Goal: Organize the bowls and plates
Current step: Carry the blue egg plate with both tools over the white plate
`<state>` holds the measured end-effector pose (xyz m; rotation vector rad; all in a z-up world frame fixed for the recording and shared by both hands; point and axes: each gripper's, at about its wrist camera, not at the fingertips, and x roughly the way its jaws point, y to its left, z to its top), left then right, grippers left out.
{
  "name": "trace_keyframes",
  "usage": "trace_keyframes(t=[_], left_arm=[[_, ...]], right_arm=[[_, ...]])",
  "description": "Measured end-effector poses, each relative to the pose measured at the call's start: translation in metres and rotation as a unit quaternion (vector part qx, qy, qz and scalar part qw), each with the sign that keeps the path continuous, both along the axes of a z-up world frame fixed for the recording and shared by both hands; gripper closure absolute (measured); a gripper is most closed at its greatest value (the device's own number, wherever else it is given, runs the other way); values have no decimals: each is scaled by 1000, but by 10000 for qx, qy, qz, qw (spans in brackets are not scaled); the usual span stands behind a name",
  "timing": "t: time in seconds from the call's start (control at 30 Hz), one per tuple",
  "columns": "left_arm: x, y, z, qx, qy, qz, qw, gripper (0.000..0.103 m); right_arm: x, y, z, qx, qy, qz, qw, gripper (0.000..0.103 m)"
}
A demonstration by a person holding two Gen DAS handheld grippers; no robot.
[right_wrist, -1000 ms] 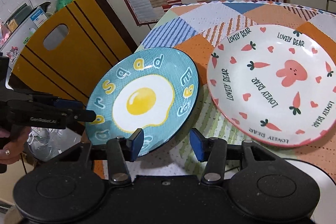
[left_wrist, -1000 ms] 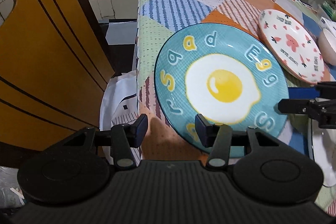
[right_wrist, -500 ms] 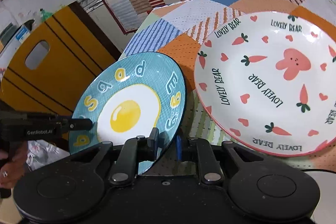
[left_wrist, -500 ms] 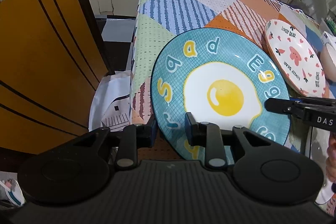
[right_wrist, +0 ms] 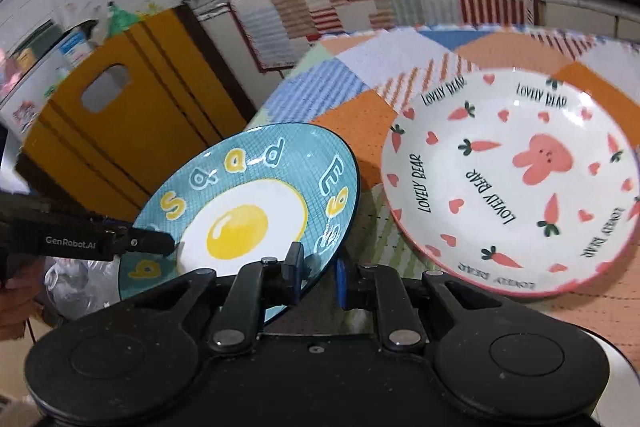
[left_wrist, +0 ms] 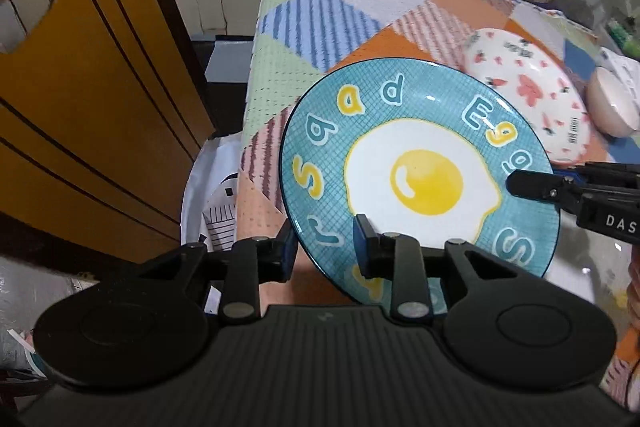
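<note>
Now the teal egg plate (left_wrist: 420, 179) is seen lifted and tilted above the near left corner of the patchwork tablecloth (left_wrist: 312, 27), held at two spots on its rim. Its near edge is gripped by the left gripper (left_wrist: 326, 247), whose fingers are clamped across the rim, one pad (left_wrist: 364, 241) lying on the printed face and the other tucked under the plate. Its opposite side is pinched by the right gripper (right_wrist: 318, 271), one finger (right_wrist: 294, 267) pressed onto the lettered border and the blue-padded one set behind the rim. In the left wrist view the right gripper's dark finger is seen reaching in from the right and lying over the letters near the edge; in the right wrist view the left gripper is seen coming in from the left onto the plate's face. The yellow yolk is shown in the middle, ringed by white and by coloured letters. Just beside it, the white rabbit-and-carrot plate (right_wrist: 512, 183) is laid flat on the cloth, apart from the teal one. Further right in the left view, a pale bowl (left_wrist: 612, 107) is glimpsed, blurred. To the left, a yellow chair back (left_wrist: 80, 99) with dark stripes and a cut-out handle is stood beside the table.
</note>
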<state>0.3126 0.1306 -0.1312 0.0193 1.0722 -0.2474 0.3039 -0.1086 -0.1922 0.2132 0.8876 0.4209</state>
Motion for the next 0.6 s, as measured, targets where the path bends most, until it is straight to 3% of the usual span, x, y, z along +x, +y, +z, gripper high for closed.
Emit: trace_keyframes(t=[0.17,0.3,0.6], left_arm=[[-36,-17,32,91,-291,-295,9991,76],[-55,-32,49,-176,-292,-516,9981,76],[-83,-82,45,-423,-110,-940,9946,76]], right_arm=[[-36,-13,27,78,-188,14,9998,83],[-66,-32,47,96,-295,-97,9995,83],[-130,-78,69,-182,-428,-412,9981,83]])
